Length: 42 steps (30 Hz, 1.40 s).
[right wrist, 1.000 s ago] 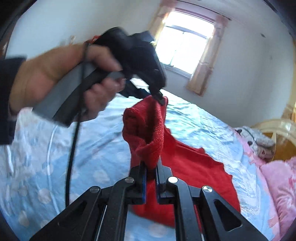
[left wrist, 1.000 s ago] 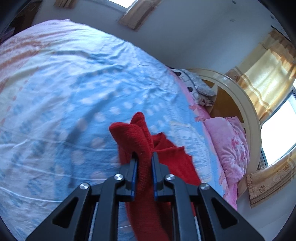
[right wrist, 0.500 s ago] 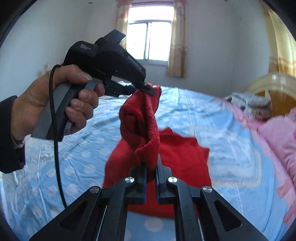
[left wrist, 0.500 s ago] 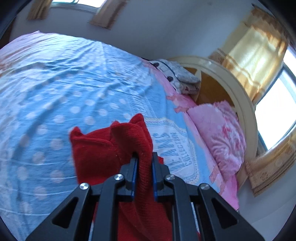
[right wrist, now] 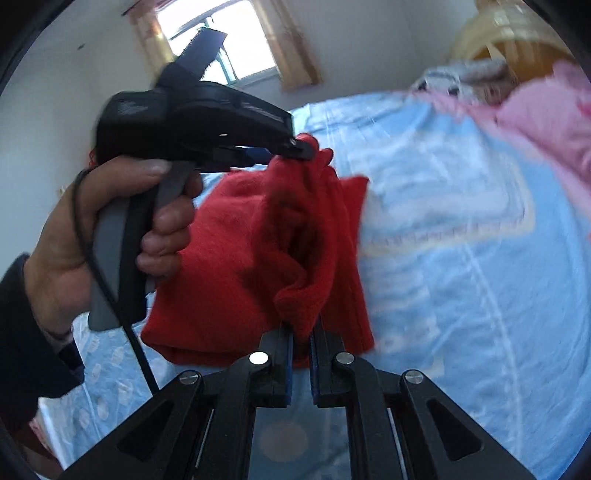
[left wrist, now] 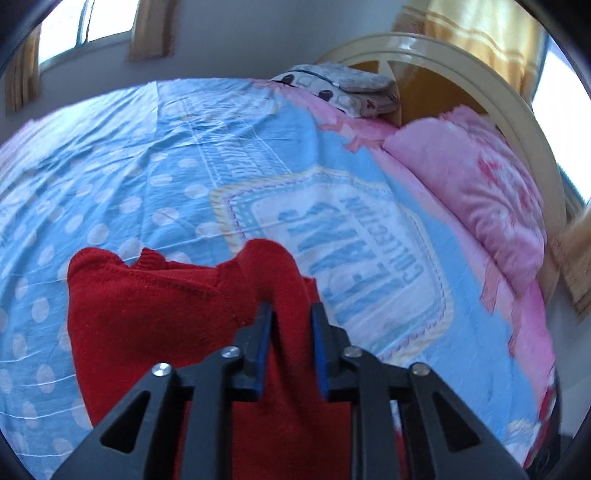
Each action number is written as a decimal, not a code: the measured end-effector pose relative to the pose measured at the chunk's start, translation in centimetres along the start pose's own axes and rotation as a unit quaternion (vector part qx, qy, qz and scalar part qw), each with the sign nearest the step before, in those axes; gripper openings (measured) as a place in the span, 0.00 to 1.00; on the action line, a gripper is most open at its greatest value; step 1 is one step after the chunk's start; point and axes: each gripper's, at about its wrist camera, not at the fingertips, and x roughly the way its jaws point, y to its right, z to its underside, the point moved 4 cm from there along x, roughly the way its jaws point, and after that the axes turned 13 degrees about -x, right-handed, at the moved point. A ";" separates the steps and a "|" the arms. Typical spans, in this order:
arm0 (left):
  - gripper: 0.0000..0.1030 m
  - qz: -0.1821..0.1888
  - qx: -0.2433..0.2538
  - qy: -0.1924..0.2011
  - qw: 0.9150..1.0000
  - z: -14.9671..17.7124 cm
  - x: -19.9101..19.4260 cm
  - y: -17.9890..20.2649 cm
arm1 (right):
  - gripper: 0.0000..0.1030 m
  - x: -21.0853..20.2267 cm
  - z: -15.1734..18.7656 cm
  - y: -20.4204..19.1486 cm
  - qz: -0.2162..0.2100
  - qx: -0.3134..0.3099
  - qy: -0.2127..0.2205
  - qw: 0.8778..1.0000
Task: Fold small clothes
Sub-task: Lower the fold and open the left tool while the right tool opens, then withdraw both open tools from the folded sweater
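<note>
A small red knit garment (left wrist: 155,306) hangs between both grippers above a blue polka-dot bedsheet (left wrist: 147,177). My left gripper (left wrist: 291,317) is shut on a bunched edge of it; the rest spreads down and to the left. In the right wrist view my right gripper (right wrist: 302,332) is shut on another edge of the red garment (right wrist: 236,251). The left gripper (right wrist: 295,147), held in a hand, pinches the garment's upper edge just beyond. The two grippers are close together.
A pink pillow (left wrist: 491,199) and a grey patterned pillow (left wrist: 343,85) lie at the bed's head by a cream headboard (left wrist: 509,99). Windows with yellow curtains (left wrist: 476,33) line the walls. A cable (right wrist: 110,295) hangs from the left gripper's handle.
Both grippers swung toward the head of the bed with the garment. The garment now spreads wider to the left under the left gripper. The left gripper is nearer the right one.
</note>
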 end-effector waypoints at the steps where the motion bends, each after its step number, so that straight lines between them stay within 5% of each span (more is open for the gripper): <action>1: 0.30 0.003 0.005 0.006 1.000 0.4 -0.6 0.1 | 0.06 -0.1 0.1 0.3 -0.007 0.008 0.001 1.000; 4: 0.50 0.007 0.014 0.035 0.999 1.4 -3.1 -0.1 | 0.08 -0.7 0.2 0.8 -0.016 0.010 0.007 1.000; 8: 0.61 -0.046 0.055 0.099 0.993 5.0 -7.3 -2.2 | 0.45 -2.2 0.5 1.8 0.044 -0.002 0.029 0.999; 11: 0.64 -0.104 0.073 0.126 0.984 7.8 -8.4 -4.7 | 0.46 -4.0 -0.6 2.0 0.063 0.005 0.069 0.996; 14: 0.66 -0.117 0.057 0.133 0.982 10.1 -8.7 -6.7 | 0.46 -4.2 -2.9 0.7 0.052 -0.009 0.092 0.994; 17: 0.68 -0.094 0.033 0.121 0.988 11.4 -8.0 -7.3 | 0.46 -2.1 -5.2 1.0 0.027 0.009 0.072 0.997; 19: 0.68 -0.091 0.031 0.119 0.988 11.3 -7.7 -7.2 | 0.46 0.9 -6.2 1.5 0.021 0.024 0.023 0.999; 20: 0.68 -0.088 0.028 0.121 0.988 11.1 -7.7 -7.2 | 0.34 2.4 -6.3 1.8 0.014 0.031 -0.001 0.999; 21: 0.68 -0.082 0.024 0.123 0.989 11.0 -7.9 -7.3 | 0.19 2.9 -6.2 1.9 0.022 0.028 -0.007 0.999; 23: 0.75 -0.068 0.017 0.120 0.990 11.2 -7.9 -7.5 | 0.17 2.6 -6.3 2.4 0.066 0.003 0.001 0.998; 27: 0.90 -0.068 0.015 0.104 0.992 12.1 -7.4 -7.5 | 0.17 3.9 -4.3 5.2 0.074 0.042 -0.039 0.996; 30: 0.91 -0.071 0.022 0.067 0.995 12.3 -5.8 -7.3 | 0.19 3.3 -4.4 5.0 0.070 0.034 -0.031 0.996; 33: 0.93 -0.048 0.001 0.057 0.997 12.3 -5.8 -7.9 | 0.45 1.4 -6.2 4.6 0.120 0.017 -0.010 0.993; 37: 0.93 -0.022 -0.030 0.048 0.998 12.3 -5.9 -8.6 | 0.45 0.3 -9.7 2.0 0.126 -0.040 0.041 0.990; 42: 0.96 -0.033 -0.026 0.053 0.998 12.6 -6.1 -8.3 | 0.45 4.6 -11.1 -1.0 0.068 -0.098 -0.008 0.993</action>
